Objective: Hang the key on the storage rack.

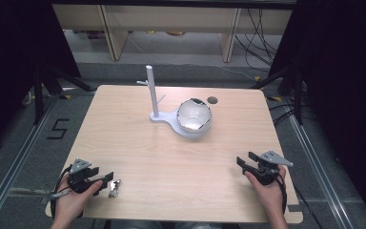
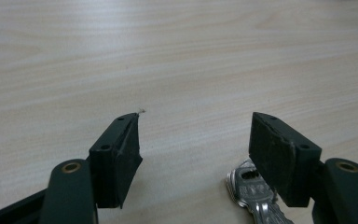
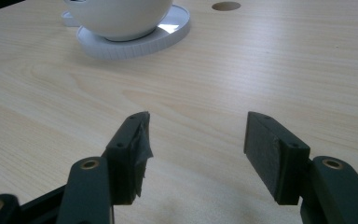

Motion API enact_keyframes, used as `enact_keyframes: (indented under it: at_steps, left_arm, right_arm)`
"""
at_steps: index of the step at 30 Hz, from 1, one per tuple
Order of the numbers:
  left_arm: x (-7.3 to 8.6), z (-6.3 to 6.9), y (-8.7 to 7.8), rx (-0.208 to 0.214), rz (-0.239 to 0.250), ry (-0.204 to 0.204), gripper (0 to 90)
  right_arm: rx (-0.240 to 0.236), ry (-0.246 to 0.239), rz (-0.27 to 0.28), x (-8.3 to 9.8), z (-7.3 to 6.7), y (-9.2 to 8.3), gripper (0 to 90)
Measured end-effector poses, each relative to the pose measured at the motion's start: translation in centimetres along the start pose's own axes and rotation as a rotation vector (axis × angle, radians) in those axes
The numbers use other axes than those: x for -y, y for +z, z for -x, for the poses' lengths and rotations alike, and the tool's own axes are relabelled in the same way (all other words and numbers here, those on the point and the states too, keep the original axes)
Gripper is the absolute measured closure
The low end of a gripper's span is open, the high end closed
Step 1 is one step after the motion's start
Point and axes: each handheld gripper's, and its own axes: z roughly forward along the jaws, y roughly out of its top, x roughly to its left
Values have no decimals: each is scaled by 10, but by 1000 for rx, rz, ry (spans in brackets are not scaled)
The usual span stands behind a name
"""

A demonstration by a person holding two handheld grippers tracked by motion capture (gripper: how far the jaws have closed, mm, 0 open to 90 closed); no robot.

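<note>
Nothing looks done yet. The keys point(image 1: 115, 188), flat bright metal, lie unheld on the pale wood-grain surface point(image 1: 138, 152) at about 7 o'clock, just beside the left gripper point(image 1: 106, 178), whose jaws stand wide open. The right gripper point(image 1: 244, 159), at 4 o'clock, is open and empty. Farther off, near 12, sit a glossy white bowl point(image 1: 194, 114) and a slim white peg stand point(image 1: 152, 93).

My fingers point(image 3: 137, 149) stand apart over the bare tabletop point(image 3: 270, 70), nothing between them. Well ahead, a white bowl point(image 3: 119, 16) sits on a round white base point(image 3: 168, 32), probably a stand's foot.
</note>
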Motion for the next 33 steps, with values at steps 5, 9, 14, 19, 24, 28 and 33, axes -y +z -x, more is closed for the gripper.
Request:
enact_keyframes:
  at_steps: [5, 9, 14, 19, 24, 28, 33]
  left_arm:
    - [-17, 9, -1, -3, -132, 56, 338]
    - [-33, 14, 0, 24, -287, 63, 339]
    - [-49, 22, 6, 53, -453, -17, 351]
    - [-53, 28, 12, 57, -569, 11, 351]
    - [-49, 43, 22, 39, -648, -31, 350]
    - [-45, 47, 30, 3, -698, 1, 352]
    - [-44, 46, 34, -14, -702, -7, 365]
  right_arm:
    - [-24, 17, -7, 0, 1, -1, 415]
    - [-1, 52, -17, 0, -3, 0, 415]
    - [-14, 1, -30, -1, -3, 0, 416]
    - [-25, 2, -31, -1, -5, 1, 417]
    - [-31, 22, -30, -1, -3, 1, 418]
    - [-35, 18, -31, -1, -3, 0, 418]
    - [-25, 1, -41, -1, -3, 0, 418]
